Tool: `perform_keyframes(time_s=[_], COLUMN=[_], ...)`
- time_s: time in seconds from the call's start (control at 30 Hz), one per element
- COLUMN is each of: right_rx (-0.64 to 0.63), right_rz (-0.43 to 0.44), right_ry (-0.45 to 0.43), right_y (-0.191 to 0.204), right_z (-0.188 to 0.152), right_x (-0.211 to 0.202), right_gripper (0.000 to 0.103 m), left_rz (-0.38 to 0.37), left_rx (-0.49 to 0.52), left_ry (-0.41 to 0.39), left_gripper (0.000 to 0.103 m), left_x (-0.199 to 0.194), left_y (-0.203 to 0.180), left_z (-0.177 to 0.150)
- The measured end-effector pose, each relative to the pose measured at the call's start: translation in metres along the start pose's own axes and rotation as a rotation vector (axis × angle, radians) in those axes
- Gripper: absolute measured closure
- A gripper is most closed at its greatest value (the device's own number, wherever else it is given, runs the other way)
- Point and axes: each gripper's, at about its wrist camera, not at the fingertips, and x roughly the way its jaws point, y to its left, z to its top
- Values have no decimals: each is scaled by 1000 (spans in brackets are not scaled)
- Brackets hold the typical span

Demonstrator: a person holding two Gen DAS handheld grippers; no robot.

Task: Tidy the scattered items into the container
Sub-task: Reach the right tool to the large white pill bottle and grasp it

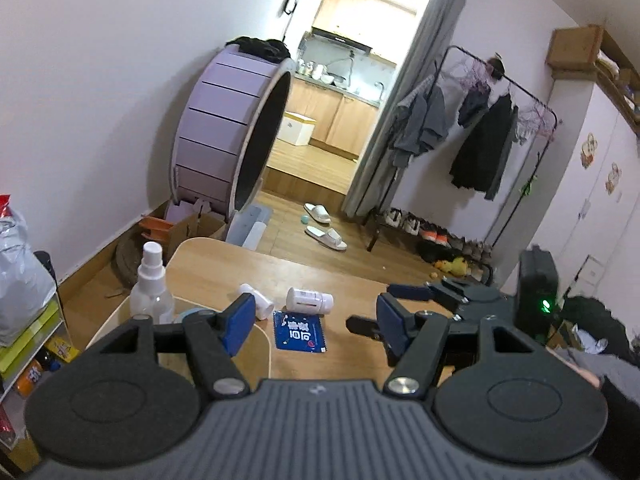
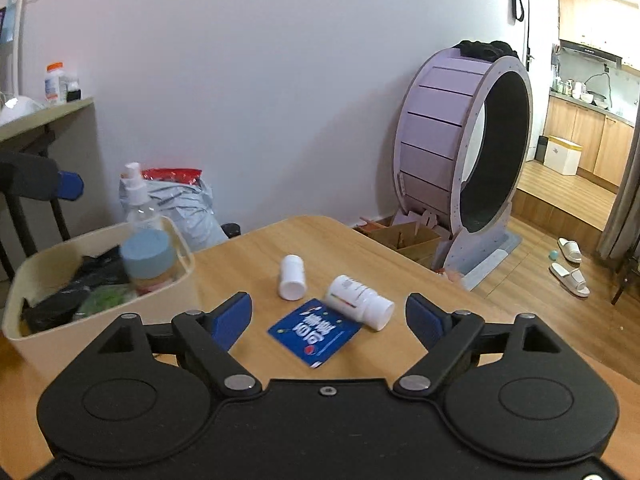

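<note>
A blue snack packet [image 2: 316,330] lies flat on the wooden table [image 2: 260,248]. A labelled white bottle [image 2: 358,306] lies on its side touching the packet, and a smaller white bottle [image 2: 292,276] lies just beyond. My right gripper [image 2: 330,320] hovers over the packet, open and holding nothing. In the left wrist view my left gripper [image 1: 316,326] is also open and empty, above the packet [image 1: 300,330] and short of both bottles [image 1: 308,300]. The cream container [image 2: 100,320] stands at the left and holds a spray bottle [image 2: 138,200], a blue-lidded jar [image 2: 148,256] and dark items.
A purple cat wheel [image 2: 460,140] and a cardboard box [image 2: 404,240] stand on the floor past the table's far edge. A grey bag [image 2: 188,204] sits behind the container. Clothes rack [image 1: 480,132] and slippers [image 1: 324,228] are further off. A sleeve [image 1: 612,384] shows at the right.
</note>
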Motion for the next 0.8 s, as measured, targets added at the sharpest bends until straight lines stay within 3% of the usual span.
perform_keyframes(time_s=[0.43, 0.7, 0.8], right_rx=[0, 12, 9], right_rz=[44, 113, 139], right_ry=[44, 33, 40], right_y=[-36, -53, -55], right_z=[-14, -19, -17], right_x=[58, 77, 81], right_gripper=[20, 21, 31], left_rz=[-69, -66, -70], left_rx=[-21, -17, -15], left_ry=[-28, 10, 15], left_gripper=[37, 37, 37], left_x=[7, 21, 23], left_y=[21, 22, 20], left_z=[-9, -13, -13])
